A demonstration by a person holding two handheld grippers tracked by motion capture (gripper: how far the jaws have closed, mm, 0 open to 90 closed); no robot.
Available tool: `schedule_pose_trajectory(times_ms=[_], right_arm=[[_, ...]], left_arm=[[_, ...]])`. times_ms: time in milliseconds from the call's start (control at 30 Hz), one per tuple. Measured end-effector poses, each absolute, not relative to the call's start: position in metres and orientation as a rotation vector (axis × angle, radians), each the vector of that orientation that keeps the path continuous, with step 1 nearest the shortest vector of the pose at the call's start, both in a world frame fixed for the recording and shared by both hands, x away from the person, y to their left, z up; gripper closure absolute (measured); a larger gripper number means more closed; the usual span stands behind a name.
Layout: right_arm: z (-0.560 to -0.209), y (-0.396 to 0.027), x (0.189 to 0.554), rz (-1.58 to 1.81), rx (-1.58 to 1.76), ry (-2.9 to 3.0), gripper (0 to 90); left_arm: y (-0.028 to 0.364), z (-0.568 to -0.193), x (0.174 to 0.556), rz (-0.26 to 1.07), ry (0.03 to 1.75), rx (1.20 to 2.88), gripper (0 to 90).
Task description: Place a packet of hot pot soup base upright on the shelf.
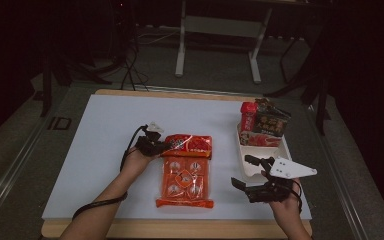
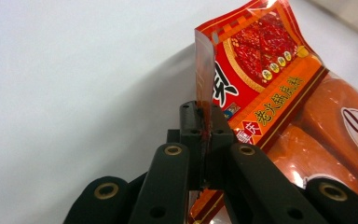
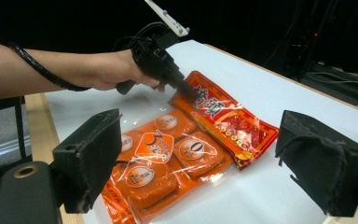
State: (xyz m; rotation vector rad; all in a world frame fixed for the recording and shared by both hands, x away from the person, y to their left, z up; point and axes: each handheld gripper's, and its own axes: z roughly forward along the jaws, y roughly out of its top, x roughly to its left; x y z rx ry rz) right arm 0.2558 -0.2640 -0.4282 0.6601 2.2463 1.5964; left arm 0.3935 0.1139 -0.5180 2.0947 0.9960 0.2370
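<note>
Inside white tray (image 1: 260, 165): red snack packs (image 1: 262, 122), upright.

The high view looks forward and down over the whole table (image 1: 95, 150). The left gripper view sits close against the orange packet (image 2: 279, 93); the right gripper view faces that packet (image 3: 186, 154) from farther back.

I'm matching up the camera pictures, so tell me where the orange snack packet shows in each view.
High view: orange snack packet at table centre.
Left gripper view: right half, its corner pinched in the left gripper.
Right gripper view: centre, between the open jaws.
Shared landmark: the packet's red header.
</note>
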Motion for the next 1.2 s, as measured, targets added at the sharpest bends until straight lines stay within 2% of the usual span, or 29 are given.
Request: schedule_pose_trajectory(times_ms=[1200], right_arm=[[-0.422, -0.258, 0.250, 1.607, 0.655, 2.188, 10.2]], left_arm=[[0.113, -0.438, 0.346, 0.318, 0.768, 1.984, 89.6]])
